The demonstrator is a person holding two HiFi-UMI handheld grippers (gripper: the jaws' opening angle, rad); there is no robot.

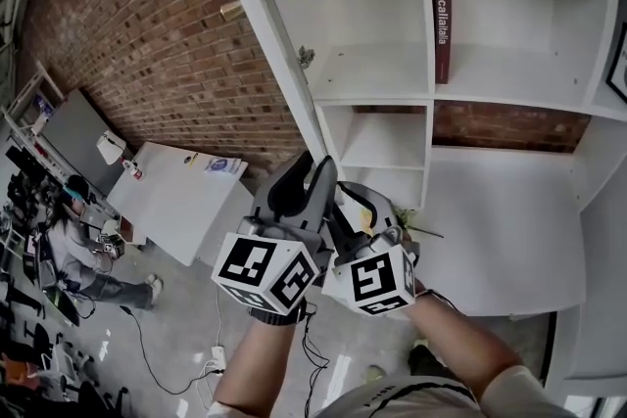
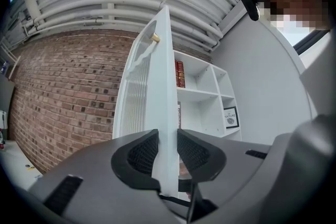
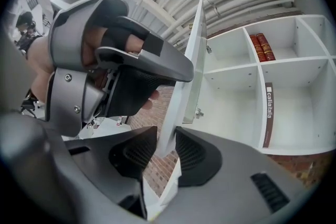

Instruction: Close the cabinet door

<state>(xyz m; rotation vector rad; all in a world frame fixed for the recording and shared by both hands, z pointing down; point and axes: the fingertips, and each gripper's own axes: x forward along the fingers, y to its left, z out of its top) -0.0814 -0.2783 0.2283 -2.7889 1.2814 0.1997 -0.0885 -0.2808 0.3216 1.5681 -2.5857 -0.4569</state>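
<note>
Cabinet door (image 2: 164, 92), a stiff white panel that looks light, stands open edge-on at frame centre. The left hand-held gripper (image 2: 167, 152) and right hand-held gripper (image 3: 165, 147) both clamp its free edge, a sound hold. Higher up, the brass knob (image 2: 155, 37) looks more slippery. Beyond stand the shelves (image 1: 372, 64).

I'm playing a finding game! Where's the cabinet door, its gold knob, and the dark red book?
cabinet door (image 2: 167, 92): left gripper view, its white front edge.
gold knob (image 2: 155, 37): left gripper view, the round end.
dark red book (image 1: 441, 24): head view, its spine.
</note>
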